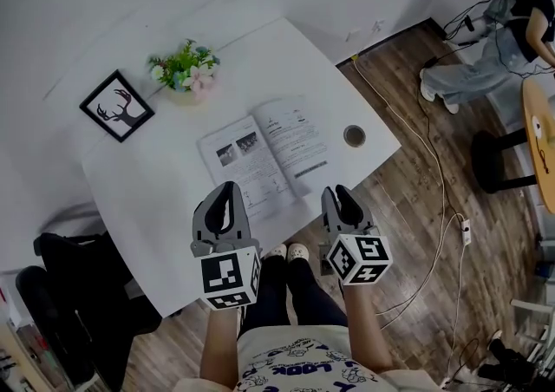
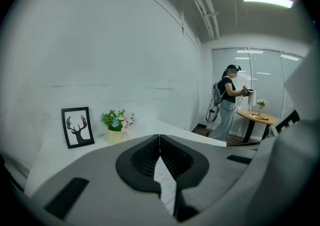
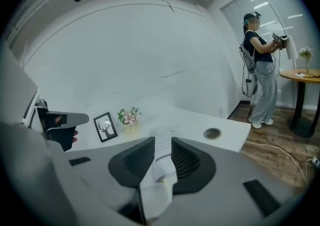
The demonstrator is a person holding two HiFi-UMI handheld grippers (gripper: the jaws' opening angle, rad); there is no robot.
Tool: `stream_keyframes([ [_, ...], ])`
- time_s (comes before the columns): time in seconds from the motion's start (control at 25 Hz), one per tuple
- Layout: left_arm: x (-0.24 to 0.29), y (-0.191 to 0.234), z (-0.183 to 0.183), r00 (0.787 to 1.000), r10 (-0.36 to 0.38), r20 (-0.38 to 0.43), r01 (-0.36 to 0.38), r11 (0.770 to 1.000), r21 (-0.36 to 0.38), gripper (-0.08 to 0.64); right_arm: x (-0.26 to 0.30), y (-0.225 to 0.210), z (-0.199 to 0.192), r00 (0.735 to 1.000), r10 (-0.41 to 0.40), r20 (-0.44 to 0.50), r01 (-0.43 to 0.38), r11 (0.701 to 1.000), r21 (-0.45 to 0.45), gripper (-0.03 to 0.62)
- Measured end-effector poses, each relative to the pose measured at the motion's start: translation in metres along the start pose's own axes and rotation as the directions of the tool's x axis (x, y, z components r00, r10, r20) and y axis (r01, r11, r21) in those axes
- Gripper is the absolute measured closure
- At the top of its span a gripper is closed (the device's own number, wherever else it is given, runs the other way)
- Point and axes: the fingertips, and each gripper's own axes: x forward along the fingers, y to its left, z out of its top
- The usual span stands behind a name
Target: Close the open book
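The open book [image 1: 264, 156] lies flat in the middle of the white table [image 1: 165, 208], with printed pages and small photos facing up. My left gripper [image 1: 227, 201] hovers over the book's near left corner. Its jaws meet at the tips and hold nothing; a strip of page [image 2: 166, 182] shows through the gap behind them. My right gripper [image 1: 340, 198] hangs just off the book's near right corner, by the table edge. Its jaws stand a little apart, and the book [image 3: 161, 167] shows between them, untouched.
A framed deer picture [image 1: 117, 106] and a pot of flowers [image 1: 186, 69] stand at the table's back left. A round cap [image 1: 354, 135] sits right of the book. A black chair [image 1: 69, 295] is at the left; cables [image 1: 434, 199], a stool [image 1: 494, 160] and a person [image 1: 486, 61] at the right.
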Motion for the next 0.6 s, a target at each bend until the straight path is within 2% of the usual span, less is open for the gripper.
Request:
stream_keyframes([
  [0.32, 0.004, 0.001, -0.014, 0.999, 0.005, -0.035, -0.005, 1.0, -0.002, 0.537, 0.015, -0.013, -0.037, 0.998, 0.017, -0.057, -0.008, 0.987, 0.16, 0.486],
  [0.6, 0.009, 0.003, -0.021, 0.999, 0.011, -0.051, -0.011, 1.0, -0.006, 0.537, 0.028, -0.02, -0.051, 0.997, 0.058, -0.053, -0.035, 0.93, 0.366, 0.44],
])
